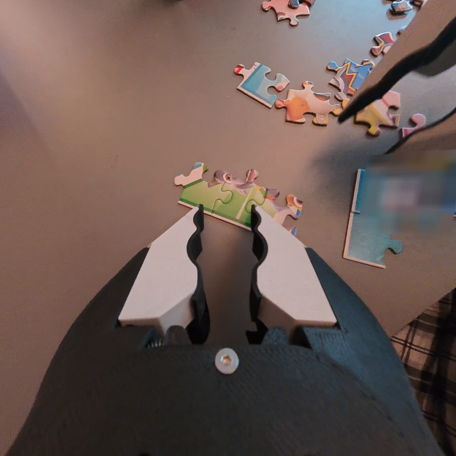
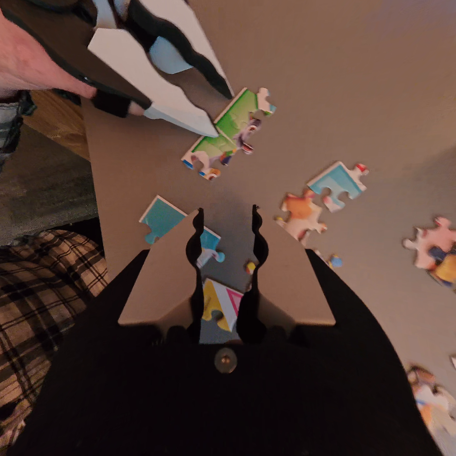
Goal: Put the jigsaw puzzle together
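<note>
A joined strip of green puzzle pieces (image 1: 232,199) lies flat on the grey table; it also shows in the right wrist view (image 2: 229,133). My left gripper (image 1: 227,208) is open and empty, its fingertips at the strip's straight edge. My right gripper (image 2: 228,209) is open and empty, held above a blue edge piece (image 2: 160,217) and a yellow and pink piece (image 2: 219,306). The right gripper's fingers (image 1: 385,84) cross the upper right of the left wrist view. The blue edge piece (image 1: 367,244) lies right of the strip there.
Loose pieces lie scattered: a blue and white one (image 1: 259,84), an orange one (image 1: 303,103), several more toward the far right (image 1: 377,113). The table's near edge (image 2: 93,187) drops to plaid cloth (image 2: 44,271) and a floor. A hand (image 2: 29,61) holds the left gripper. About 10 cm separates my left fingertips from my right.
</note>
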`<state>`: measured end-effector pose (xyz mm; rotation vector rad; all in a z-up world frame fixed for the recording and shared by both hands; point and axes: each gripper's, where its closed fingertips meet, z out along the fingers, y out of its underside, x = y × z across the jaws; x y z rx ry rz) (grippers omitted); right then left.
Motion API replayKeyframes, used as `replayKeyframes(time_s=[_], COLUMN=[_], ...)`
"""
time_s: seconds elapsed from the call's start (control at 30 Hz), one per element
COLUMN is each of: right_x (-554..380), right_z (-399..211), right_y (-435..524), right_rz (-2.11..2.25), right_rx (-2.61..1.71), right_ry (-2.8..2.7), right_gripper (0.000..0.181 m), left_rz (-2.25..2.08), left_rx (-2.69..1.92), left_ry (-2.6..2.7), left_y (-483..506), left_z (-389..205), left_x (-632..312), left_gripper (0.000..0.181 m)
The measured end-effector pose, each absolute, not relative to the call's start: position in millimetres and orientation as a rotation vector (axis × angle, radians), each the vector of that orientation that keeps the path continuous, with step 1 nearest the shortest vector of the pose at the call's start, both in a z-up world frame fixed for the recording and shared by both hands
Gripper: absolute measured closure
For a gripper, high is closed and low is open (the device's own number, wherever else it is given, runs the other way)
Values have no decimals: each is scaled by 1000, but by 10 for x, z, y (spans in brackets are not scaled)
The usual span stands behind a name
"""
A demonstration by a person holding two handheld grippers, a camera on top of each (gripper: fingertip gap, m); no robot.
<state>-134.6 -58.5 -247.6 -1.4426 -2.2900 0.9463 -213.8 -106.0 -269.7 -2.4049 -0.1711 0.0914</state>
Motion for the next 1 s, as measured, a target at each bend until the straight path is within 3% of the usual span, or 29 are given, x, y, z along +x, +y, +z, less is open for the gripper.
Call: replayKeyframes(time_s=[0.17, 0.43, 1.0], right_x=[-1276, -1417, -890], right_z=[-2395, -2485, -2608], right_y=[-148, 122, -153], right_rz=[884, 696, 724], right_rx=[-1476, -1426, -1362], right_ry=[-2214, -2272, -2499], right_gripper=[143, 133, 136], left_rz=[94, 114, 106], left_rx=[-2441, -2443, -2361], left_ry=[-164, -164, -51], left_y=[-1026, -941, -922], left_z=[-2734, -2733, -2548], left_x=[-2192, -2401, -2255], left_gripper=[152, 143, 143])
